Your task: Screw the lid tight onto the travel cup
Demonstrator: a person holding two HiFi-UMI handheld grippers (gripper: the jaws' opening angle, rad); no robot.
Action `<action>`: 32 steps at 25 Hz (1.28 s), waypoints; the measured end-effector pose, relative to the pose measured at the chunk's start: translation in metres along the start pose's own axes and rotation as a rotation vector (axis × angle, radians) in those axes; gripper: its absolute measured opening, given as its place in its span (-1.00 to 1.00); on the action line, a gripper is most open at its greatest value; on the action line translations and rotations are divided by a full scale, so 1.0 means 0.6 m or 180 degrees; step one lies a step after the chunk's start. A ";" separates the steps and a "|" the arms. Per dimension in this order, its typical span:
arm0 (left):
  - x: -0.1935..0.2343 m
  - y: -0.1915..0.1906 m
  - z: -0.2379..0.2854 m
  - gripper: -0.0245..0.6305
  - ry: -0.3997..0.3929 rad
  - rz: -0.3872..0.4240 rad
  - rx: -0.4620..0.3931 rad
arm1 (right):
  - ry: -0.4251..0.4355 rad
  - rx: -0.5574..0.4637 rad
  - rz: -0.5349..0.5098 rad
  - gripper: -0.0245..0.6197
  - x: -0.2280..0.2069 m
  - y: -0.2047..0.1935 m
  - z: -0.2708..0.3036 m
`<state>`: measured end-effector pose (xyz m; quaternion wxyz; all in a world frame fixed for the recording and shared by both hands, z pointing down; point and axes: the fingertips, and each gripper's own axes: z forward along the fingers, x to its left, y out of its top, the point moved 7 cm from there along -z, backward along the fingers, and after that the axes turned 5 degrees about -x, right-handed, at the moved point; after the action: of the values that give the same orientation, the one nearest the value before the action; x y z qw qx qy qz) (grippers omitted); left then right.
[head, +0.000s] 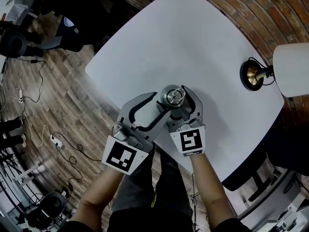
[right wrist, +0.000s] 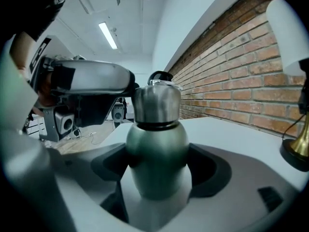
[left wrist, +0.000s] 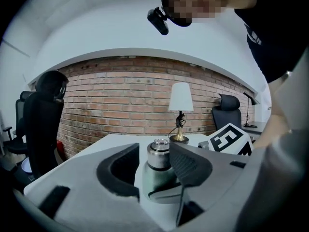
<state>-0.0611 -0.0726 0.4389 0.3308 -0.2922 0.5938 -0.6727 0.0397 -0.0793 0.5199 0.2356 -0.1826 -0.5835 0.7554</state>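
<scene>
A dull green travel cup with a steel lid stands upright near the front edge of the white table. My right gripper has its jaws wide around the cup's body, and both pads lie against its sides. My left gripper comes in from the left at lid height. Its jaws are open either side of the lid. The right-hand pad is close to the lid, and a gap shows on the other side.
A lamp with a white shade and brass base stands at the table's right edge. A brick wall runs behind the table. Office chairs and cables are on the wooden floor to the left.
</scene>
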 end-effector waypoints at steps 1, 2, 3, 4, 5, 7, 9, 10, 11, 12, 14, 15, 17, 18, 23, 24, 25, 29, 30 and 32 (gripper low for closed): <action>-0.003 0.000 0.006 -0.34 -0.0037 0.0017 -0.0002 | -0.0006 0.0000 0.0017 0.19 -0.001 -0.001 -0.001; -0.005 0.001 0.010 -0.34 -0.0060 0.0035 -0.0009 | -0.0007 -0.0004 0.0034 0.19 -0.001 -0.002 -0.002; -0.006 0.002 0.013 -0.34 -0.0077 0.0054 -0.0023 | -0.0006 -0.0004 0.0050 0.19 -0.002 -0.002 -0.003; -0.007 0.005 0.015 -0.34 -0.0099 0.0072 -0.0040 | -0.0002 0.0000 0.0060 0.19 -0.001 -0.002 -0.003; -0.007 0.006 0.016 -0.34 -0.0129 0.0079 -0.0053 | 0.0001 0.0000 0.0058 0.19 -0.001 -0.001 -0.003; -0.009 0.007 0.020 -0.25 -0.0191 0.0059 -0.0060 | 0.0004 -0.0006 0.0014 0.19 0.000 -0.002 -0.001; -0.012 0.004 0.029 -0.20 -0.0205 0.0027 -0.0045 | -0.0001 -0.0012 -0.0017 0.19 -0.001 -0.003 -0.001; -0.013 0.001 0.035 -0.17 -0.0194 0.0003 -0.0029 | -0.0005 0.0003 -0.0015 0.19 -0.001 -0.003 -0.001; -0.015 -0.001 0.042 -0.14 -0.0181 -0.0016 -0.0012 | -0.0009 0.0024 -0.0008 0.19 0.000 -0.001 -0.001; -0.016 -0.003 0.048 -0.14 -0.0167 -0.0021 0.0001 | -0.0012 0.0029 -0.0005 0.19 0.001 -0.001 -0.001; -0.019 -0.005 0.060 -0.13 -0.0128 0.0018 0.0005 | -0.0015 0.0001 -0.0011 0.19 0.002 0.000 -0.001; -0.020 -0.005 0.065 -0.13 -0.0102 0.0054 -0.0001 | -0.0016 -0.0014 -0.0013 0.19 0.002 -0.001 -0.001; -0.019 -0.004 0.069 -0.17 -0.0082 0.0122 -0.0030 | -0.0014 -0.0004 -0.0005 0.19 0.002 0.000 -0.001; -0.018 -0.003 0.069 -0.17 -0.0103 0.0146 -0.0052 | -0.0012 0.0006 -0.0001 0.19 0.002 0.000 -0.001; -0.006 -0.004 0.068 -0.17 -0.0502 0.0157 -0.0167 | 0.0001 0.0001 -0.0006 0.19 0.002 -0.001 0.000; -0.003 -0.004 0.067 -0.17 -0.0618 0.0171 -0.0174 | 0.0005 -0.0013 -0.0013 0.19 0.003 -0.002 0.000; 0.000 -0.003 0.067 -0.17 -0.0742 0.0203 -0.0181 | 0.0007 -0.0019 -0.0016 0.19 0.003 -0.002 0.000; 0.008 0.000 0.074 -0.17 -0.1339 0.0406 -0.0199 | 0.0003 0.0063 0.0019 0.19 0.004 0.000 -0.002; 0.010 0.000 0.077 -0.17 -0.1514 0.0453 -0.0197 | 0.0007 0.0065 0.0017 0.19 0.003 -0.001 -0.002; 0.014 0.001 0.081 -0.17 -0.1862 0.0524 -0.0175 | 0.0024 0.0036 -0.0007 0.19 0.002 -0.003 -0.002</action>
<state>-0.0277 -0.1089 0.4445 0.5332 -0.4333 0.5130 -0.5146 0.0396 -0.0772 0.5212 0.2397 -0.1835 -0.5785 0.7578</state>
